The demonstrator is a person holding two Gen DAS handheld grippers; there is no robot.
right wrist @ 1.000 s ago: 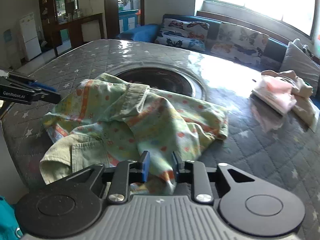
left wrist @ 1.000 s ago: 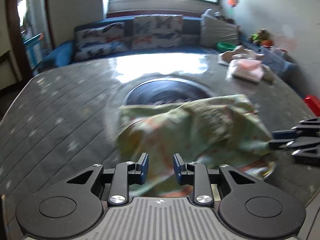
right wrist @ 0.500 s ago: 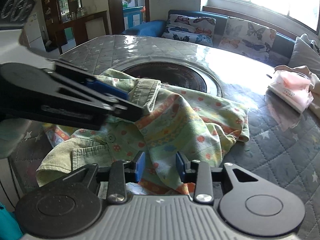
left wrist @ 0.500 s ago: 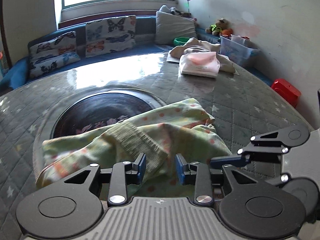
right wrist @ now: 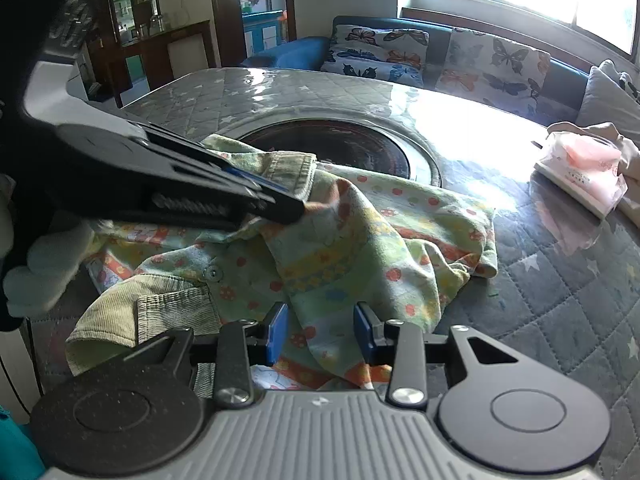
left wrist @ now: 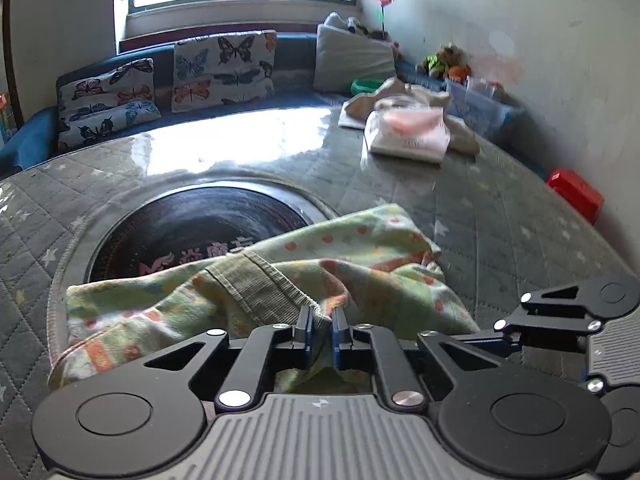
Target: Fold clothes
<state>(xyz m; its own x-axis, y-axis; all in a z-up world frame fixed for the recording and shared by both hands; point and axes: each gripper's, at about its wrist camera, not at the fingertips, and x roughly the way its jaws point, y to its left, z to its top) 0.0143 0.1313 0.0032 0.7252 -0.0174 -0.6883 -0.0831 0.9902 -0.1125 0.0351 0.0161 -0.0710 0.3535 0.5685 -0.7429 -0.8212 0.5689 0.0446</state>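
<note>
At nine o'clock in the right wrist view the left gripper [right wrist: 296,206] reaches in over the crumpled child's shirt [right wrist: 360,232]; its jaws have just been closing and now pinch a fold of the printed cloth beside the corduroy collar [left wrist: 260,284], as the left wrist view shows at six o'clock. The shirt lies bunched on the quilted table cover [right wrist: 560,300], its far edge at twelve o'clock lapping the rim of the dark round inset [right wrist: 340,144] in the tabletop. Toward the centre, at six o'clock in the right wrist view, the right gripper [right wrist: 320,332] stands spread, its jaws having just been opening, with the hem of the shirt lying between the blue pads but not pressed by them. To do this step well, I judge, the right gripper should close on a single layer at the hem before either hand lifts, so the garment can be drawn out flat rather than dragged as a bundle. At two o'clock a stack of folded pink clothes [right wrist: 580,168] sits well apart.
</note>
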